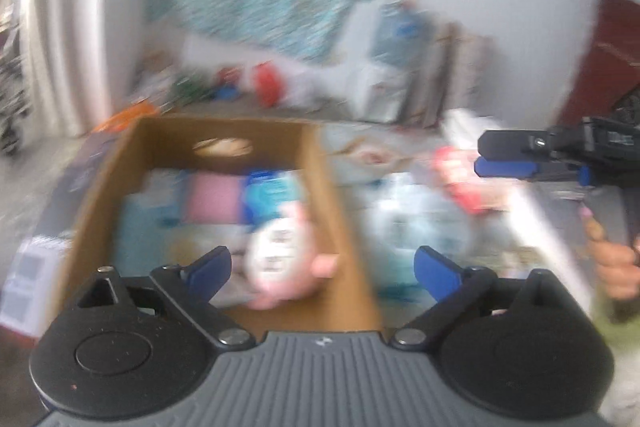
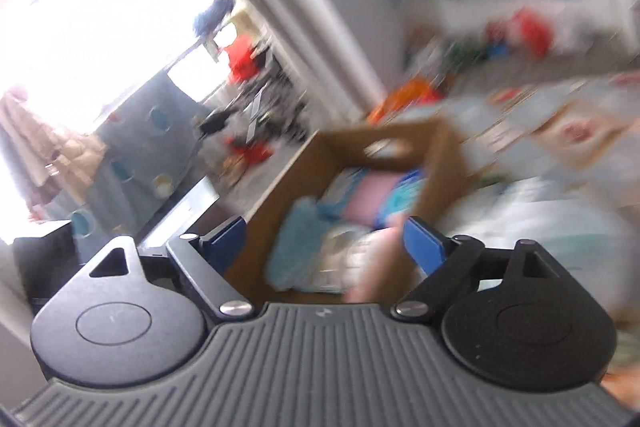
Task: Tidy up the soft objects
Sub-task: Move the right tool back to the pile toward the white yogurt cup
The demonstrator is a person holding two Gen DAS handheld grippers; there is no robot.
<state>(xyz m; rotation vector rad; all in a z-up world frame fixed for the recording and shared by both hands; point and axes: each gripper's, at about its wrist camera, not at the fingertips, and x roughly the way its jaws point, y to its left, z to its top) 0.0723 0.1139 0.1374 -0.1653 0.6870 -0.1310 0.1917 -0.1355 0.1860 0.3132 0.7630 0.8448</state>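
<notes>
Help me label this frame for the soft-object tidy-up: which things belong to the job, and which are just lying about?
Belong to the job:
- cardboard box
- pink and white plush toy in the box
- pink folded cloth in the box
- light blue fluffy cloth in the box

Lying about:
- red object by the far wall
- orange item behind the box

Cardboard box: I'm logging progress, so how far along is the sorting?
Done: the cardboard box already holds several soft items, including a pink plush toy. In hand: nothing; both the left hand-held gripper and right hand-held gripper are open. Left: soft packages beside the box.
</notes>
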